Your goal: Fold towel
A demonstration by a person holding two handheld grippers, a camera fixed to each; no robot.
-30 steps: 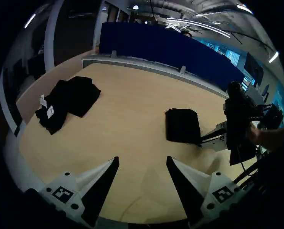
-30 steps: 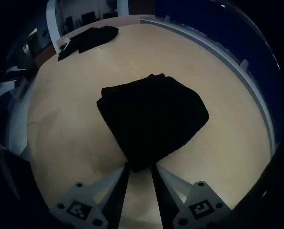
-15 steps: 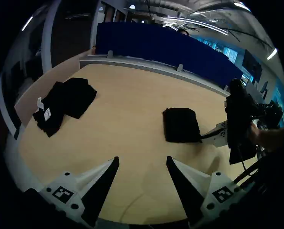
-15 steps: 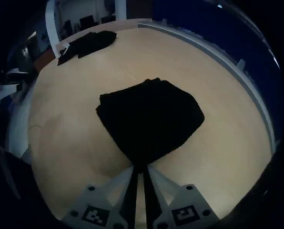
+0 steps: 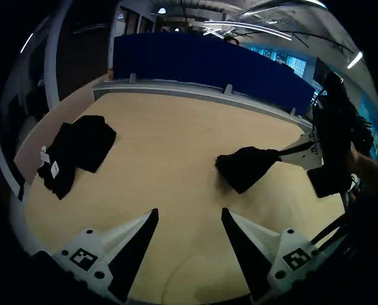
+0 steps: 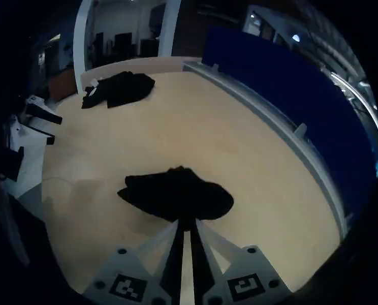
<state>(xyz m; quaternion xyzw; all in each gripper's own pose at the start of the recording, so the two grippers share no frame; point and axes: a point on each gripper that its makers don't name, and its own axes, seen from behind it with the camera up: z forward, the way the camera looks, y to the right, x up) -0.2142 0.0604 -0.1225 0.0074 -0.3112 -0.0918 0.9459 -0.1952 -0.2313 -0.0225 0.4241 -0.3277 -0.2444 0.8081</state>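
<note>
Right hand-held gripper (image 6: 186, 222) clamps one black towel (image 6: 174, 195); left hand-held gripper (image 5: 189, 210) spread, empty; one cloth pile (image 5: 80, 147) apart

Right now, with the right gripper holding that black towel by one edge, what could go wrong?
The black towel is pinched at one edge by the right gripper and sags, so its folds may fall open. The narrow hold could slip. The open left gripper gives no support.

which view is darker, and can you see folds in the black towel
Right gripper view is dimmer: the towel reads as a flat black shape, no folds visible. Left gripper view is brighter, with ceiling light strips glaring and a soft shadow under the towel on the table.
</note>
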